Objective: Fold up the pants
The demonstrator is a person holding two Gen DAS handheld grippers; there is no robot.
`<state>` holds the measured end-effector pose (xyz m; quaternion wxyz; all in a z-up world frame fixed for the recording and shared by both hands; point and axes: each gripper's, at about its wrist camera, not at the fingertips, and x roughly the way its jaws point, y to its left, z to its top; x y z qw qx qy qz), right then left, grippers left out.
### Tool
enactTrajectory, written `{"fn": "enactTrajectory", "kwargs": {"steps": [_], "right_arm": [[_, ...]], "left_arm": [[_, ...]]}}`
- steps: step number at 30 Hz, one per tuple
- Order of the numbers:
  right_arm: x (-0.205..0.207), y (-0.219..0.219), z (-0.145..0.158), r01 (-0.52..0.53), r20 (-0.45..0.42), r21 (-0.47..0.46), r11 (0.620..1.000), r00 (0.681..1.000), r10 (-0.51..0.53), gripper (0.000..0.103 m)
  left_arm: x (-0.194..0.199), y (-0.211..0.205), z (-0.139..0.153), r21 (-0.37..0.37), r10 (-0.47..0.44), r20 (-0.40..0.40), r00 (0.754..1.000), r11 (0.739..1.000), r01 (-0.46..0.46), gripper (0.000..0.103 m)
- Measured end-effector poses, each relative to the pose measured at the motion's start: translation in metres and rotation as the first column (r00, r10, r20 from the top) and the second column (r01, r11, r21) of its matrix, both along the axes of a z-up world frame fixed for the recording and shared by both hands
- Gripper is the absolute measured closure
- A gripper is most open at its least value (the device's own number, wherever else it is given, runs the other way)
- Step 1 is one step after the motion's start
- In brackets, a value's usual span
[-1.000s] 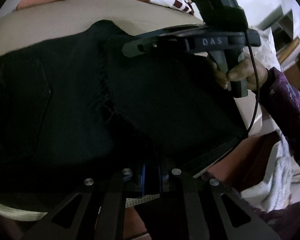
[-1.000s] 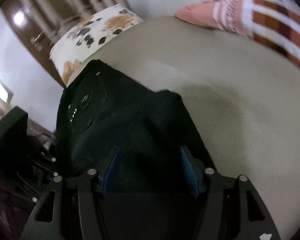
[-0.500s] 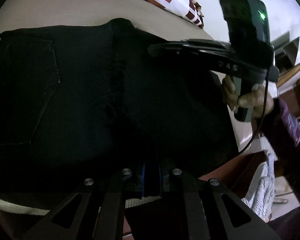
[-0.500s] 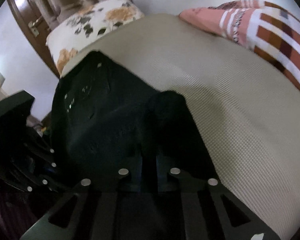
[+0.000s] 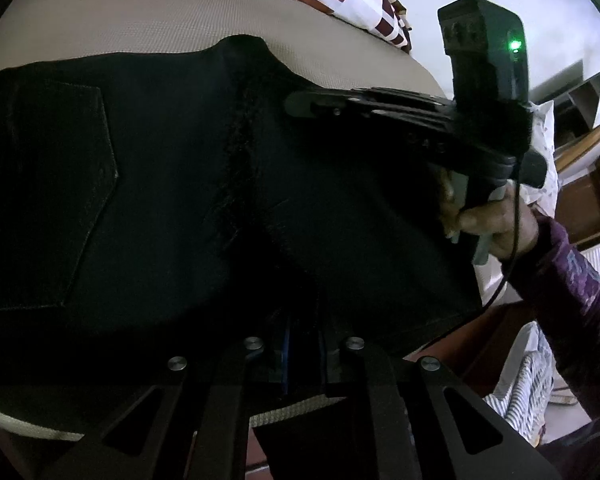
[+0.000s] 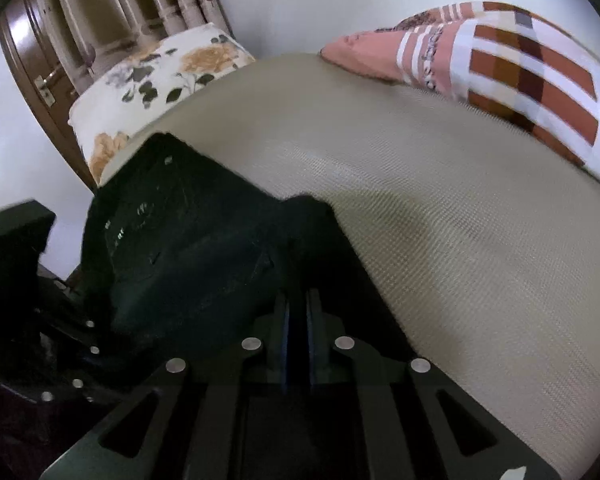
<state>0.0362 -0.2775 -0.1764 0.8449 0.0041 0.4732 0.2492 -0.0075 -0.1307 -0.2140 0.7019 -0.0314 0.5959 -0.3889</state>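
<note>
Left wrist view: left claw (image 5: 304, 354) is pinched nearly closed on the near edge of the black pants (image 5: 172, 184), dark cloth sandwiched between its blue pads, right at the front edge of the bed (image 5: 140, 20). From that claw the pants spread up and away across the beige bed cover; back pocket (image 5: 48, 196) lies to the left, centre seam runs from the claw up toward the far edge, so the garment's long axis looks to run left to right across this view, though that's a guess. Right claw (image 6: 298, 340) in the right wrist view is also nearly closed on a fold of the same pants, with cloth between the pads; its jaws read as just starting to open. The right tool shows in the left view above and right of the seam, held by a hand (image 5: 488, 228) in a purple sleeve (image 5: 572, 300). Both claws grip the same end of the garment, side by side, so the coming lift-and-carry probably goes away from the person over the bare bed. Hidden: the legs and hems are cut off, the black fabric swallows fold lines, and the layer count in each pinch can't be told. Patterned blanket (image 6: 520, 68) and floral pillow (image 6: 156, 76) sit at the far side, well apart.
</note>
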Motion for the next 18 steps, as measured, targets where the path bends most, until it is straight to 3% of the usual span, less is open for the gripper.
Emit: {"fn": "enactTrajectory", "kwargs": {"steps": [4, 8, 9, 12, 18], "right_arm": [[0.004, -0.02, 0.006, 0.075, -0.057, 0.146, 0.987, 0.996, -0.067, 0.079], [-0.023, -0.044, 0.038, 0.15, -0.017, 0.28, 0.948, 0.988, -0.151, 0.075], [-0.029, -0.046, 0.043, 0.153, -0.013, 0.3, 0.941, 0.988, -0.156, 0.075], [-0.062, -0.037, 0.053, 0.138, -0.015, 0.379, 0.915, 0.99, -0.143, 0.075], [-0.111, 0.014, 0.042, 0.134, -0.019, 0.38, 0.915, 0.99, -0.137, 0.075]], "left_arm": [[0.002, 0.0, 0.003, 0.005, 0.002, -0.019, 1.0, 1.0, -0.002, 0.082], [0.004, 0.013, 0.015, -0.009, 0.053, -0.003, 0.999, 0.999, -0.053, 0.051], [0.004, 0.018, 0.019, -0.014, 0.071, 0.003, 0.997, 0.997, -0.071, 0.048], [0.006, 0.035, 0.031, -0.043, 0.129, 0.027, 0.991, 0.991, -0.128, 0.048], [0.016, 0.083, 0.049, -0.042, 0.257, 0.084, 0.963, 0.966, -0.254, 0.048]]}}
